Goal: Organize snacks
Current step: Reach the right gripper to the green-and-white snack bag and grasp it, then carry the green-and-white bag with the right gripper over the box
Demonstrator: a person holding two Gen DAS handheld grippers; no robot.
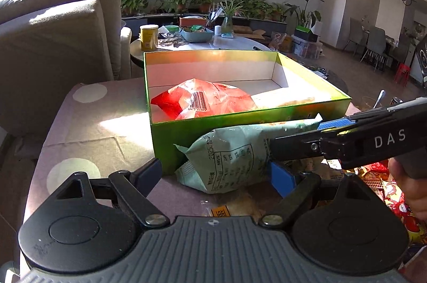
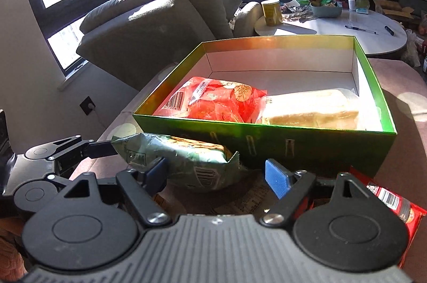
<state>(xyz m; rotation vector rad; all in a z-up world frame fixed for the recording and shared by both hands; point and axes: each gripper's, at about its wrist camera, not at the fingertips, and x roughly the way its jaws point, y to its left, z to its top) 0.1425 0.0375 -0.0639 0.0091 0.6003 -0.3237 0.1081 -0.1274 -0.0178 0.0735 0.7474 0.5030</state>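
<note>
I note the green box (image 2: pixel 307 146) as glossy card outside, matt white inside. The red packet (image 2: pixel 221 101) and pale green packet (image 1: pixel 232 157) are crinkled plastic film. The tabletop (image 1: pixel 88 133) carries matt woven cloth. Each hand-held gripper shows matt black plastic.

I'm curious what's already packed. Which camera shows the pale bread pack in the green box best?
The right wrist view: it looks down into the box, so the bread pack shows nearly whole beside the red bag. In the left wrist view only a sunlit strip of it shows above the box wall.
</note>
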